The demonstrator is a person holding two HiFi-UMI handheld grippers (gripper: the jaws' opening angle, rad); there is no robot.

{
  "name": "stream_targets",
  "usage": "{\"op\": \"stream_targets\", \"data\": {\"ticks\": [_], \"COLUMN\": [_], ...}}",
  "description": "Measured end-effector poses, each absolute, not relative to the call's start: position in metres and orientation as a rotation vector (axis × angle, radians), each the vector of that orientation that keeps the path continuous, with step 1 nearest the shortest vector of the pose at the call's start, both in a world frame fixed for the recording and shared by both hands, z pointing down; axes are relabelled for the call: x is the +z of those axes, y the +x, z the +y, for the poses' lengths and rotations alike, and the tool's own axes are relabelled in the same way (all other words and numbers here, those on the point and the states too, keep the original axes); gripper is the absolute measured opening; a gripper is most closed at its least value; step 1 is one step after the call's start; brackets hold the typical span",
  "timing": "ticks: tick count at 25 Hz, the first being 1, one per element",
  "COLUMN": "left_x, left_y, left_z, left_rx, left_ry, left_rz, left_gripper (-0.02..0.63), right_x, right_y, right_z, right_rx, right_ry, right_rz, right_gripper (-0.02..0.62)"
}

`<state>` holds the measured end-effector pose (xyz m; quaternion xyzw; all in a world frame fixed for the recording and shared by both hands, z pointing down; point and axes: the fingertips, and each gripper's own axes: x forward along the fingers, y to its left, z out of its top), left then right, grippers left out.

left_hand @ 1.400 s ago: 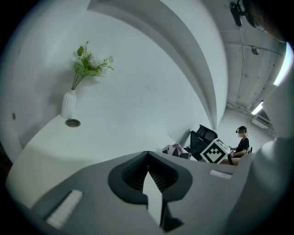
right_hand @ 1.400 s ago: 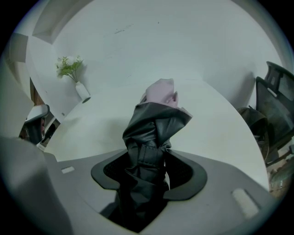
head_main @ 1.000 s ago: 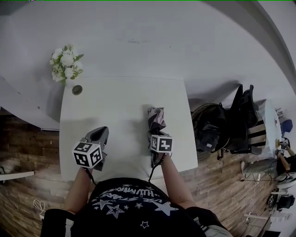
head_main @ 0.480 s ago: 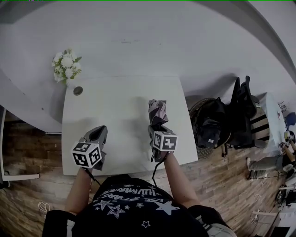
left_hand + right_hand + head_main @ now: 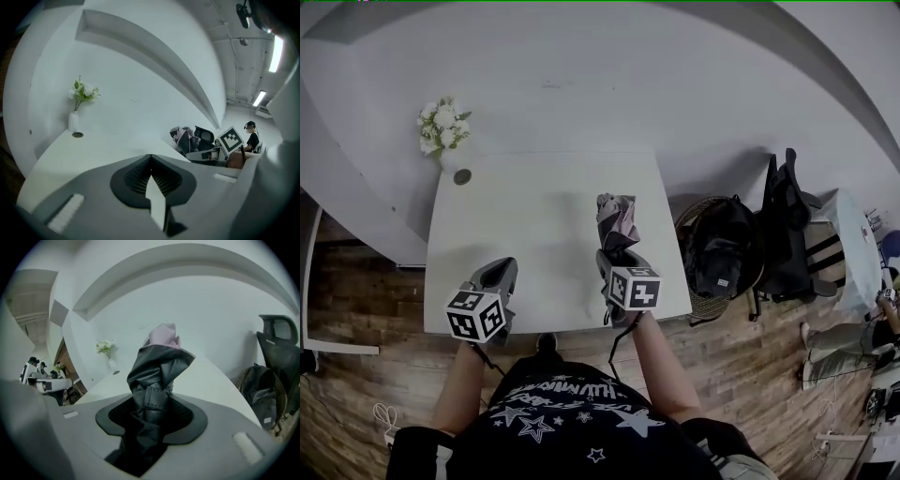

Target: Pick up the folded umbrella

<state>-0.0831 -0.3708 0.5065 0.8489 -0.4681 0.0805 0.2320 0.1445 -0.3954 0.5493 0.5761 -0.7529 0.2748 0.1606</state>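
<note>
White wall (image 5: 581,75) and wooden floor (image 5: 356,281) frame the head view, with the table (image 5: 525,206) spread below me. Over its right half the right gripper (image 5: 615,255) clamps the folded umbrella (image 5: 617,223), whose bunched canopy points away from me toward the wall. The left gripper (image 5: 500,272) hangs over the near left edge, well apart from the umbrella. A vase of flowers (image 5: 442,136) stands at the far left corner.

Through the left gripper view, I see its jaws pressed together with nothing between them and the tabletop stretching beyond.

Through the right gripper view, the jaws pinch the umbrella at its strapped waist. The canopy juts up past them and seems clear of the tabletop.

I judge the grasp made and the lift in hand. The next move calls for a firm squeeze and a steady rise, since the soft fabric could slip.
</note>
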Motion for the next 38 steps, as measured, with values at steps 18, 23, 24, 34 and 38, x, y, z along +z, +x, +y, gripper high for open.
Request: {"op": "stream_targets", "data": {"ticks": [18, 23, 24, 34, 38], "left_x": [0.492, 0.49, 0.491, 0.493, 0.493], "left_y": [-0.055, -0.054, -0.054, -0.054, -0.052], "left_z": [-0.253, -0.219, -0.211, -0.139, -0.12], "left_rx": [0.196, 0.183, 0.184, 0.212, 0.202], "left_ry": [2.364, 2.348, 2.345, 2.334, 2.328], "left_rz": [-1.341, -1.364, -1.368, -1.391, -1.403], "left_gripper": [0.003, 0.003, 0.003, 0.003, 0.003], "right_x": [0.529, 0.525, 0.525, 0.52, 0.518], "right_y": [0.173, 0.176, 0.178, 0.175, 0.173], "right_z": [-0.278, -0.246, -0.239, -0.169, -0.149], "right_rx": [0.728, 0.719, 0.719, 0.699, 0.686], "right_ry": [1.667, 1.653, 1.652, 1.611, 1.601], "right_rz": [-2.267, -2.289, -2.289, -2.328, -2.339], "right_gripper": [0.21, 0.21, 0.21, 0.209, 0.209]}}
